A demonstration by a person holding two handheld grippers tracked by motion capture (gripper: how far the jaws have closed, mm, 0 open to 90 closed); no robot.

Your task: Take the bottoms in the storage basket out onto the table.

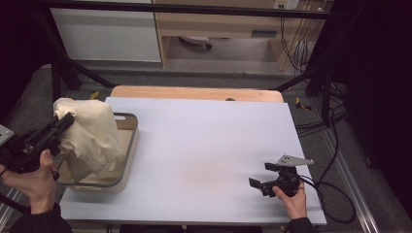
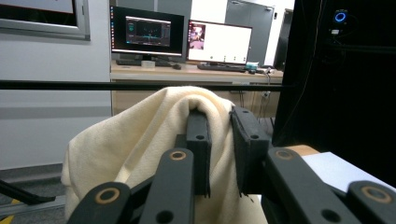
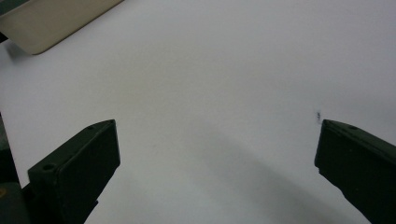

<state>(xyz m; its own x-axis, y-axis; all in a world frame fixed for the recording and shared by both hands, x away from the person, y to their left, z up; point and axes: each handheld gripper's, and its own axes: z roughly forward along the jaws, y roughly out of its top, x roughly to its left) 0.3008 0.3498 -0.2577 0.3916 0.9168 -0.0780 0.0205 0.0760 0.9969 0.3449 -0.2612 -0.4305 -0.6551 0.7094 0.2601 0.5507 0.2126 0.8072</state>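
A cream cloth hangs over a beige tray at the table's left edge, its lower part draping into the tray. My left gripper is shut on the cloth's top fold and holds it up. In the left gripper view the jaws pinch a ridge of the cloth between them, my left gripper tilted upward. My right gripper rests low over the white tabletop at the front right, open, with nothing between its jaws. The right gripper view shows its jaws wide apart over bare white table, my right gripper near the surface.
The white table surface spans the middle, with a wooden strip along its far edge. A corner of the tray appears at the top left of the right gripper view. Black frame legs and cables stand around the table; a desk with monitors lies beyond.
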